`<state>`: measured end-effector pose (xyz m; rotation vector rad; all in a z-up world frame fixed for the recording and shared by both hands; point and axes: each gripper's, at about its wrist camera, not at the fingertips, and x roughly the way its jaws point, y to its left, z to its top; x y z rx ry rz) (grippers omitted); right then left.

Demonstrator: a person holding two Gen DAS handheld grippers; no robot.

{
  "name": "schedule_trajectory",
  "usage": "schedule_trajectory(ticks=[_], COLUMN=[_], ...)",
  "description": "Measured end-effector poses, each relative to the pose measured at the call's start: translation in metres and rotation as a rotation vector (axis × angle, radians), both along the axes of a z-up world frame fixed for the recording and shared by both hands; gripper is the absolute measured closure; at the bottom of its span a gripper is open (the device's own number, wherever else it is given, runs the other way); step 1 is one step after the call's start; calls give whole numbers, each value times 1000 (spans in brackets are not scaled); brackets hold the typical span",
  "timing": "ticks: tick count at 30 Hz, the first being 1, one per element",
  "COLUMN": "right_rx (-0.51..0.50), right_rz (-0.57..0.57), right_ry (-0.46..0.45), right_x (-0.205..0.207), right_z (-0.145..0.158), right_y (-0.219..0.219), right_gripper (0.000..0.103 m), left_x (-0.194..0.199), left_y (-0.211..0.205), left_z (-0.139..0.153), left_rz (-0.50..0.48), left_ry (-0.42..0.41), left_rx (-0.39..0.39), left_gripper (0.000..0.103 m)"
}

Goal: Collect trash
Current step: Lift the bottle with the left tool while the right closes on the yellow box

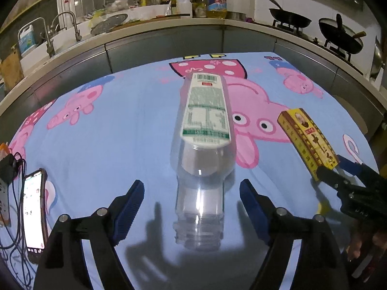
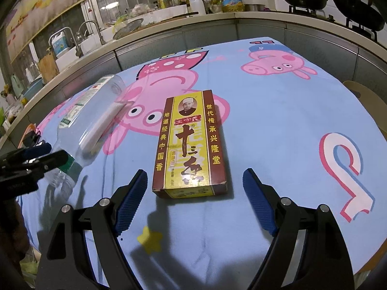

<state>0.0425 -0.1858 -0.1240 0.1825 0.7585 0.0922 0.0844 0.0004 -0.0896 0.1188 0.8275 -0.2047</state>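
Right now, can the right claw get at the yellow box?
Probably yes: the right claw is open, the yellow box lies flat just ahead of it, nothing between. The clear bottle lies off to the side.

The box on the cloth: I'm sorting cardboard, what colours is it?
Yellow with dark red-brown borders, on the box; clearest in the right wrist view.

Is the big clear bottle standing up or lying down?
Lying down: the clear plastic bottle rests on its side on the cartoon tablecloth, neck toward the camera.
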Motion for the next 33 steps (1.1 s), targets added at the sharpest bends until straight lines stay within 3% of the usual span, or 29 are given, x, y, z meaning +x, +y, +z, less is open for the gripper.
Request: schedule_trajectory(ticks=[13,24,33], right_rx=[8,2,-5], right_rz=[-13,-19,-14], right_ry=[-1,-9,-8], right_x=[-1,-1,1], right_z=[0,2,1], right_y=[-1,-4,-3], right_gripper=[23,23,22], left_x=[25,61,59], left_y=[-6,-5,-12], left_z=[20,14,-2], left_rz=[3,19,25], left_ry=[-39,-6,6], left_rx=[-27,-32,25], left_gripper=[10,9,10])
